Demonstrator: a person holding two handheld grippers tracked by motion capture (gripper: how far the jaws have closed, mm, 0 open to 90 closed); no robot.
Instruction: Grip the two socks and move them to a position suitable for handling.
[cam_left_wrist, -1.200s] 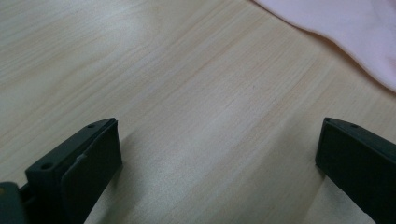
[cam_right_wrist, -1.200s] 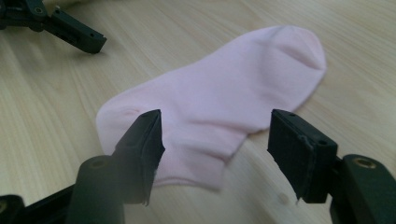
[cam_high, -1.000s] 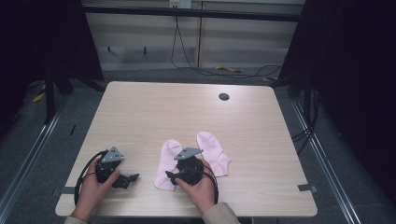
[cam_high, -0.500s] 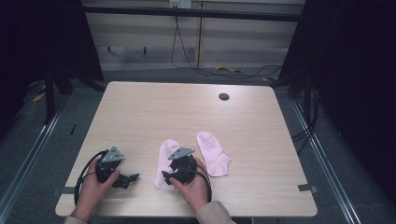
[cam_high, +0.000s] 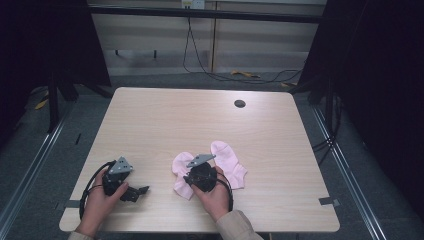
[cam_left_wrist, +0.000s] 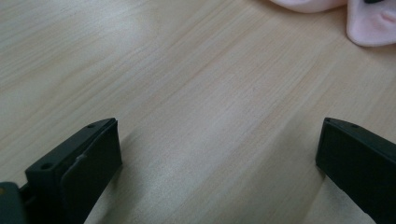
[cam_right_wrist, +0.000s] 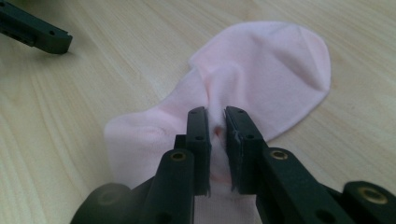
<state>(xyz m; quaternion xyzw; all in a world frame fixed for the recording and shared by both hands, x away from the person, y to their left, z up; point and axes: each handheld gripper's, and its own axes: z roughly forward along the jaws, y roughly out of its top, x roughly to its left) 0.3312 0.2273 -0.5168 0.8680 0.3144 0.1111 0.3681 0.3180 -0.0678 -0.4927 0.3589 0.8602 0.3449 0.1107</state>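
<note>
The left pink sock (cam_right_wrist: 261, 70) lies flat on the wooden surface (cam_high: 200, 125), at about 6 o'clock near the person's edge. The right gripper (cam_right_wrist: 217, 130) has just been closing, and its fingers (cam_right_wrist: 198, 135) now pinch a fold of the sock's cloth in the middle, so the cloth bunches up between them. From the high view the right gripper (cam_high: 192, 175) sits on top of this sock (cam_high: 181, 165), held by the person's right hand (cam_high: 215, 195).

A second pink sock (cam_high: 227, 162) lies just beside it, toward 3 o'clock.

The left gripper (cam_high: 134, 192) rests toward 8 o'clock, well apart from the socks, in the person's left hand (cam_high: 100, 200). Its fingers (cam_left_wrist: 88, 163) are spread wide with only bare wood between them.

A small dark round hole (cam_high: 240, 103) sits far off at 1 o'clock. I can read no words or labels on anything
</note>
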